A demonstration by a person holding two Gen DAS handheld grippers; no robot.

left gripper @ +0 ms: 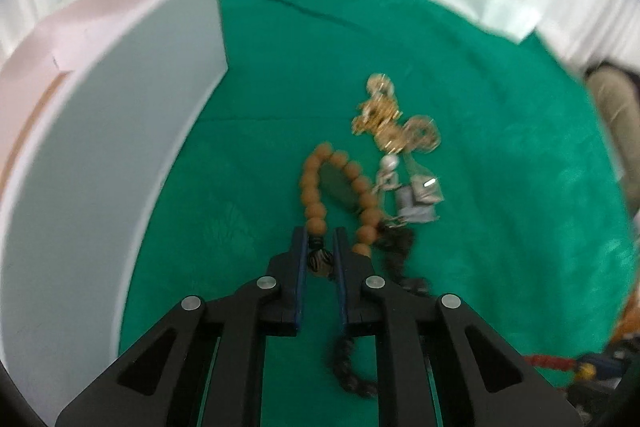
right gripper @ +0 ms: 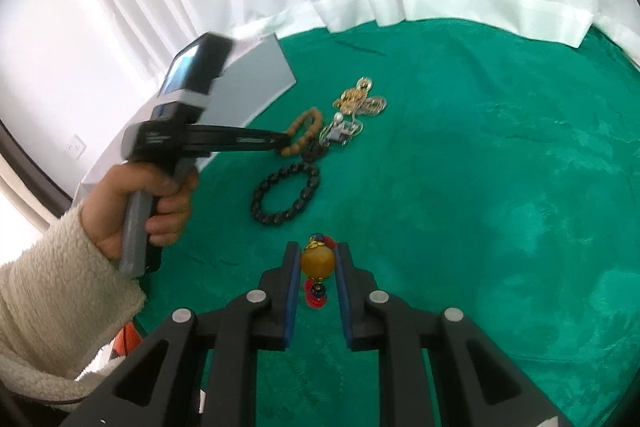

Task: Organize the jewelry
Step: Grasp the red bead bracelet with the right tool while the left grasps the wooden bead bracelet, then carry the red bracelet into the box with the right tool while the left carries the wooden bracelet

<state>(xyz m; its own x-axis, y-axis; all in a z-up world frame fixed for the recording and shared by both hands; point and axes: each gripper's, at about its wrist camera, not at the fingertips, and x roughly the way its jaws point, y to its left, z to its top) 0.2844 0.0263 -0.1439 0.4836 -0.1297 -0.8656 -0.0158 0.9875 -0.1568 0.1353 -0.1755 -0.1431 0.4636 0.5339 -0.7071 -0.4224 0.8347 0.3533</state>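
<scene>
Left wrist view: my left gripper [left gripper: 320, 247] is clamped on the striped bead of the brown wooden bead bracelet [left gripper: 340, 187] lying on the green cloth [left gripper: 500, 147]; my right gripper [right gripper: 318, 263] clasps a round amber bead [right gripper: 318, 261]. Gripper label unreadable.

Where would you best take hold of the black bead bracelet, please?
Grip the black bead bracelet across one strand at its near edge, coming from above: it lies flat as an open ring on the green cloth, and that side is clear of the other jewelry.

Two close downward-tilted wrist fisheyes, sharing green cloth [left gripper: 480, 107] and brown bead bracelet [right gripper: 304, 131].
</scene>
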